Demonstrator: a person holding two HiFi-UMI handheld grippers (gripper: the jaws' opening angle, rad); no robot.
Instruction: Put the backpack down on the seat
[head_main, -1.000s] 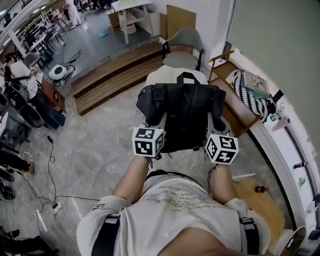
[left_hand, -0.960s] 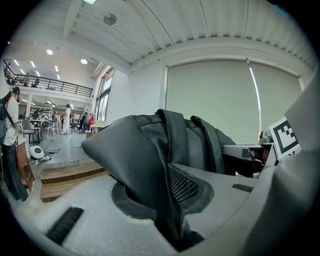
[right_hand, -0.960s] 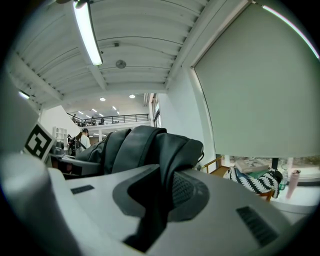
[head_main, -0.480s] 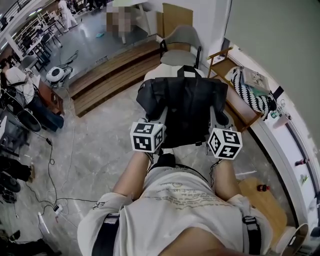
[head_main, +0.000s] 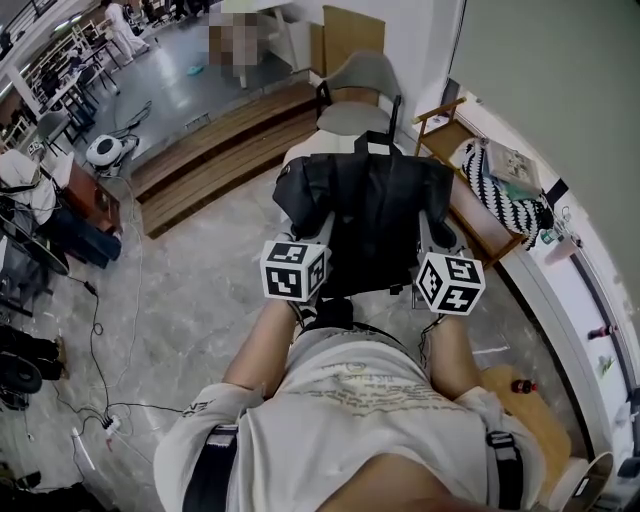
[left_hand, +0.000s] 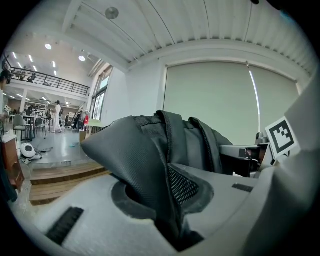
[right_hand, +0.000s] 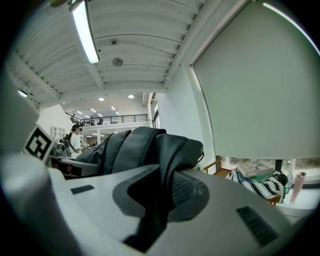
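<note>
A black backpack (head_main: 370, 215) hangs in front of me, held up between both grippers. My left gripper (head_main: 318, 225) is shut on the fabric of its left side, and the pinched black cloth (left_hand: 150, 150) fills the left gripper view between the grey fingers (left_hand: 90, 220). My right gripper (head_main: 433, 225) is shut on the backpack's right side (right_hand: 145, 145). A pale padded seat (head_main: 318, 150) shows just beyond the backpack's top. Behind it stands a grey chair (head_main: 362, 85). The backpack hides most of the pale seat.
Wooden steps (head_main: 215, 150) run along the left behind the seat. A wooden bench (head_main: 470, 215) at the right carries a black-and-white patterned bag (head_main: 505, 200). Cables (head_main: 100, 330) and a power strip (head_main: 108, 425) lie on the stone floor at left. A white counter (head_main: 580, 290) lines the right wall.
The backpack and both grippers have shifted slightly forward toward the pale seat. Both grips on the backpack are unchanged.
</note>
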